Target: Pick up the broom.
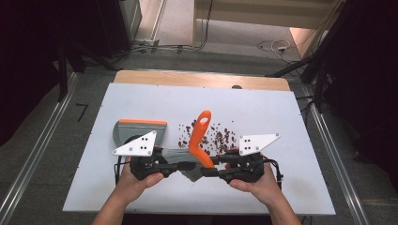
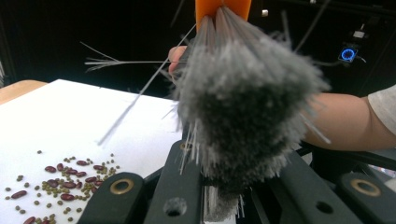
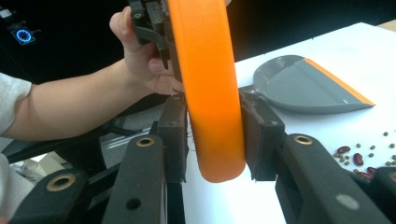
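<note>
Right tongs point(image 3: 215, 135) pinching brush point(image 3: 210, 84); left tongs point(image 2: 224, 186) grip unclear; dustpan point(image 3: 303, 86) empty; beans point(image 1: 211, 136) on table point(image 1: 281, 117).

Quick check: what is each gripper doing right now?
Left gripper: shut on the brush's grey bristles.
Right gripper: shut on the brush's orange handle.
</note>
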`<action>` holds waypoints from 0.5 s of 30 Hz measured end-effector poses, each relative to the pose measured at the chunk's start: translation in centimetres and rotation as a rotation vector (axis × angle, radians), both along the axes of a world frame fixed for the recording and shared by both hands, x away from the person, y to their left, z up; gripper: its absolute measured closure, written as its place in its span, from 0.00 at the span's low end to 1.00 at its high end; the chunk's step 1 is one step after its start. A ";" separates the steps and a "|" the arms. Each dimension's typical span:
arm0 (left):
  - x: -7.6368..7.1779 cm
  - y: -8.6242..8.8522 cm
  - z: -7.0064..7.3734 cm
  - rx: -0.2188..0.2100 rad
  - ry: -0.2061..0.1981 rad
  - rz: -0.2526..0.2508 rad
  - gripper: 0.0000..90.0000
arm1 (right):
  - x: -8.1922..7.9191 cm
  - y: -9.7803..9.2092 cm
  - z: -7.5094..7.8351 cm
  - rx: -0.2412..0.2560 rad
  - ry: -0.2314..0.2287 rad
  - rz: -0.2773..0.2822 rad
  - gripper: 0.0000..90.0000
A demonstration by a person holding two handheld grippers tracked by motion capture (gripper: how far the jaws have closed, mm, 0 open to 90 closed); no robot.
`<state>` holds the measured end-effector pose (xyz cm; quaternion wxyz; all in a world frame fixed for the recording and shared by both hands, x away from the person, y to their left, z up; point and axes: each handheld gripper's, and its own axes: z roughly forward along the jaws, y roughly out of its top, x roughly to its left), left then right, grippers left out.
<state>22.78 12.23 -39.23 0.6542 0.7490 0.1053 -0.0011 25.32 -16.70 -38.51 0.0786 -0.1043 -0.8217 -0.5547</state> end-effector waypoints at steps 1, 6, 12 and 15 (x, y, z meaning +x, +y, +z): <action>0.0 -0.1 0.0 0.001 0.001 -0.004 0.94 | 0.0 0.1 -0.1 -0.001 0.004 0.000 0.66; 0.1 -0.3 -0.2 0.017 0.001 -0.010 0.94 | -0.1 0.3 -0.2 -0.011 -0.002 0.009 0.73; 0.2 -0.1 -0.4 0.007 0.016 -0.014 0.93 | -0.4 0.4 -0.1 -0.025 -0.021 0.015 0.75; 0.2 -0.2 -0.3 -0.002 0.017 -0.009 0.90 | -0.5 0.3 -0.1 -0.022 -0.022 0.015 0.76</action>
